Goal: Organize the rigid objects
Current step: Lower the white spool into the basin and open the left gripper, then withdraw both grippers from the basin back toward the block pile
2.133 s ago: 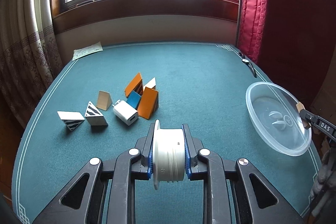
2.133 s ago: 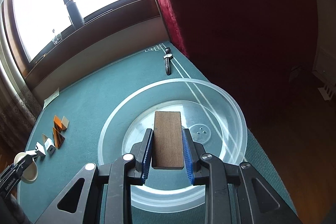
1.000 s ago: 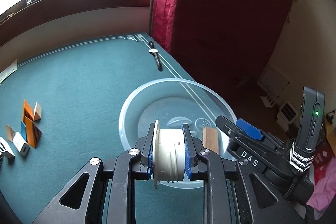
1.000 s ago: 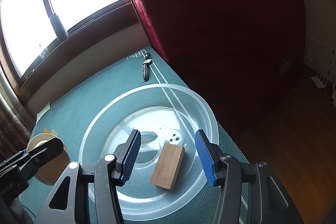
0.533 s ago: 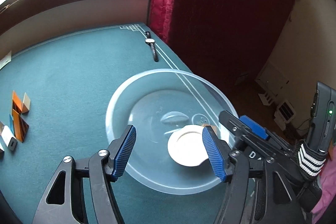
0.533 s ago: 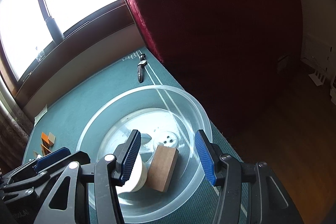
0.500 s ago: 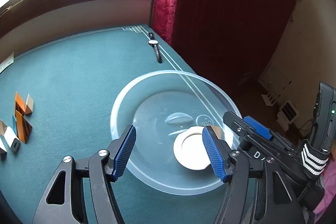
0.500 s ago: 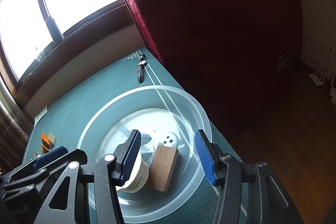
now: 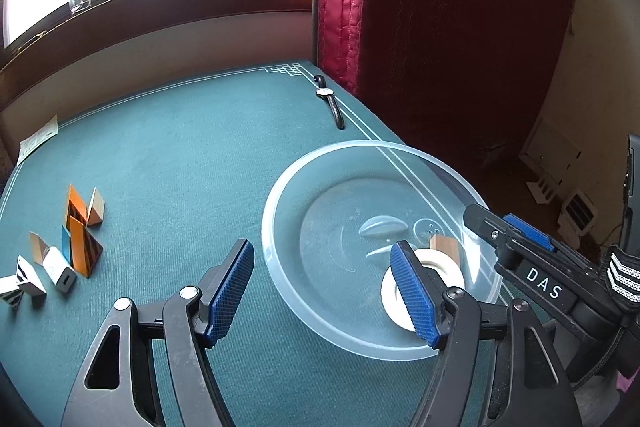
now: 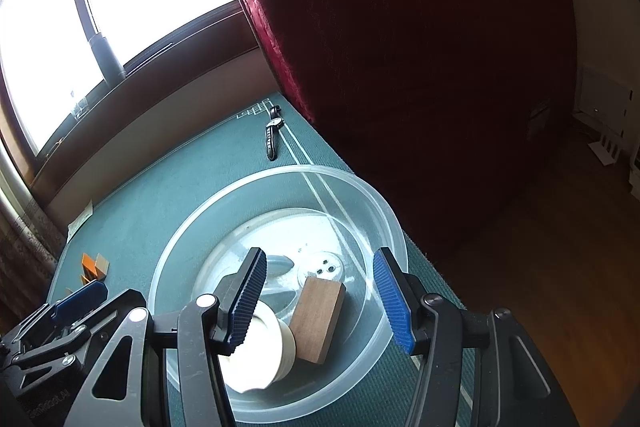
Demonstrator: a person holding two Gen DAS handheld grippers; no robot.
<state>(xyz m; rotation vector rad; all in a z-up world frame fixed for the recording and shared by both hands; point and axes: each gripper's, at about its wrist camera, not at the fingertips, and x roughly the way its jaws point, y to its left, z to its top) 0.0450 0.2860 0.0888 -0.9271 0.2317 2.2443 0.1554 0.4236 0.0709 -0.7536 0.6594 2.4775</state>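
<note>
A clear plastic bowl point(image 9: 269, 227) point(image 10: 280, 174) stands near the table's right edge. Inside it a white spool point(image 9: 438, 262) point(image 10: 266, 351) lies tilted against a brown wooden block point(image 9: 446, 245) point(image 10: 320, 315). My left gripper point(image 9: 322, 291) hovers over the bowl's near-left rim. Its jaws are opening, with nothing between the pads. My right gripper point(image 10: 320, 293) hangs above the block with jaws opening, and neither pad touches the block. The right gripper's fingers point(image 9: 508, 231) reach over the bowl's right rim in the left wrist view.
Several orange, wooden and striped wedges point(image 9: 78, 223) and a white charger point(image 9: 60, 269) sit grouped at the table's left. A black wristwatch point(image 9: 331, 103) point(image 10: 272, 137) lies by the far right corner, a paper slip point(image 9: 38, 139) far left. A red curtain point(image 9: 400, 27) hangs beside the table edge.
The left gripper opened and let go of the white spool, which now lies in the bowl against the block. The right gripper's jaws have spread a little wider.
</note>
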